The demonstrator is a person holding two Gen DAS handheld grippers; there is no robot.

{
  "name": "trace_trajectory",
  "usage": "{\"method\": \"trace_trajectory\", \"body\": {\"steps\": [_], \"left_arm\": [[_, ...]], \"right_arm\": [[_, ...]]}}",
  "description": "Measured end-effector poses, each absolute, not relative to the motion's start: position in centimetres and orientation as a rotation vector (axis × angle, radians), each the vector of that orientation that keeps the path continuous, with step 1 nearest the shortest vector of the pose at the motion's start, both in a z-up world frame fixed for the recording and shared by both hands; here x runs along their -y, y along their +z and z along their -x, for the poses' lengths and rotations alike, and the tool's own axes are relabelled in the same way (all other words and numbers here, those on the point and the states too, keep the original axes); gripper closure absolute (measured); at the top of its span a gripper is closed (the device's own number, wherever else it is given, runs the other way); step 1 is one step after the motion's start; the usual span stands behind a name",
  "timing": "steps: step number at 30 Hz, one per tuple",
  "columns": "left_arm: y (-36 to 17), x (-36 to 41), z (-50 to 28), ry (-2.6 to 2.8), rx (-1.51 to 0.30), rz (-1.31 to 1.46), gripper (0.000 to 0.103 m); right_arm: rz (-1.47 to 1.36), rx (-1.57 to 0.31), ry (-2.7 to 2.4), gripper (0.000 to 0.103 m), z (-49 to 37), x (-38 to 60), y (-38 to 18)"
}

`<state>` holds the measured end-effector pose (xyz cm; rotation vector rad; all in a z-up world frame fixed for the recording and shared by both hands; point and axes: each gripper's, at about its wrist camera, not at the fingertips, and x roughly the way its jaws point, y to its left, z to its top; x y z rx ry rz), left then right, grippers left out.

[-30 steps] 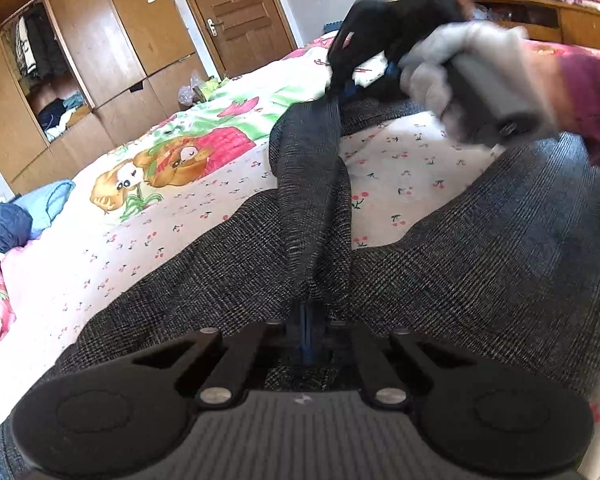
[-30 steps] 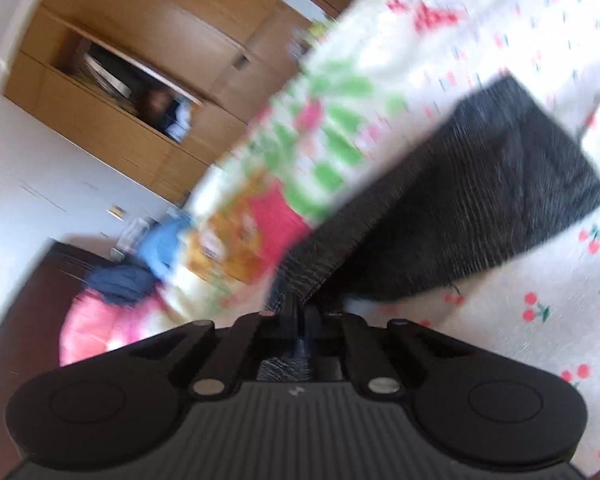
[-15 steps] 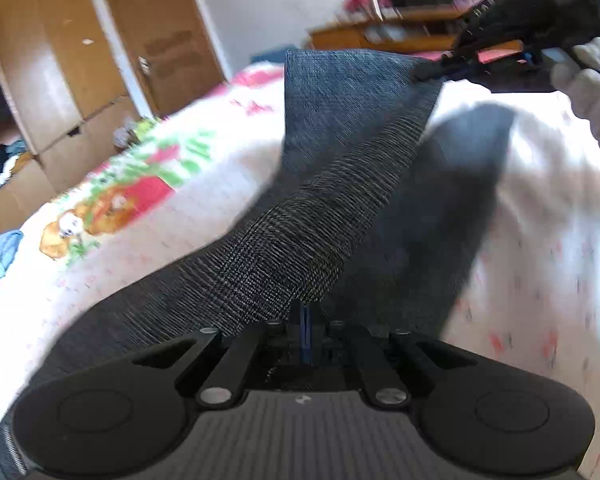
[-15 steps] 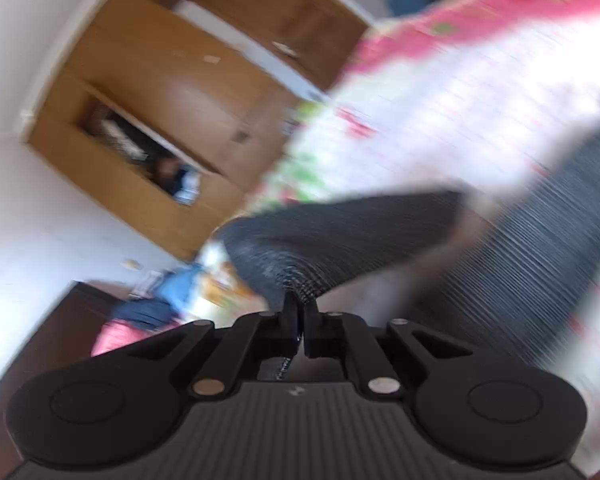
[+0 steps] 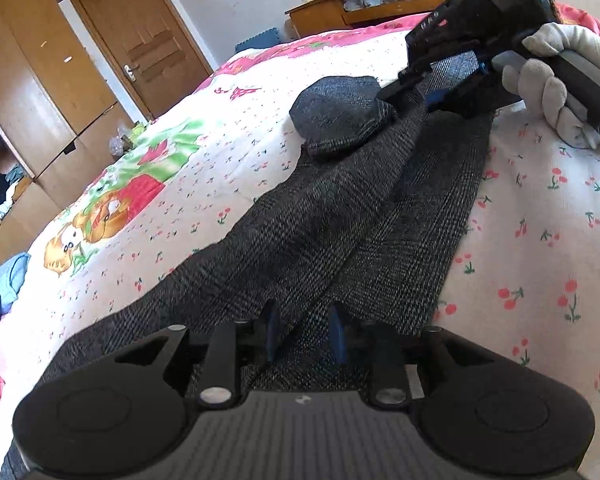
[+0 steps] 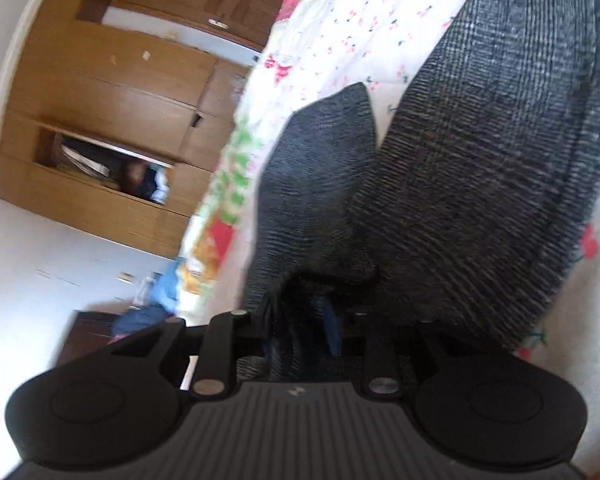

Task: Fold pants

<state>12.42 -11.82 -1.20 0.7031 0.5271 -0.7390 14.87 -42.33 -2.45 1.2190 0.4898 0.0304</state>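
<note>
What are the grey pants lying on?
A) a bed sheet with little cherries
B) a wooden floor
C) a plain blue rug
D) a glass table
A: the grey pants are spread over a white bed sheet printed with small red cherries, with cartoon pictures further along it.
</note>
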Motion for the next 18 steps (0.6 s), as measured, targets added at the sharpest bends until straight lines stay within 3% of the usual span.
{"method": "trace_trajectory", "body": {"steps": [1,3,18], "left_arm": [[-1.2,11.9,-12.4,-0.742,-0.524,-0.702,0.06],[-1.2,12.1,-12.5,-0.746,-0.524,-0.7,0.06],[-1.0,12.7,-12.4,-0.76,-0.513,-0.659,0.055]], "right_arm": [[-1.244,-0.47,0.053,0.072,-15.0,42.5,-2.6],[-1.283,-0.457,0.094,0.059,-15.5,43.0,-2.9],[-1.164,-0.439,-0.17,0.059,-17.4,45.3,-1.3]]}}
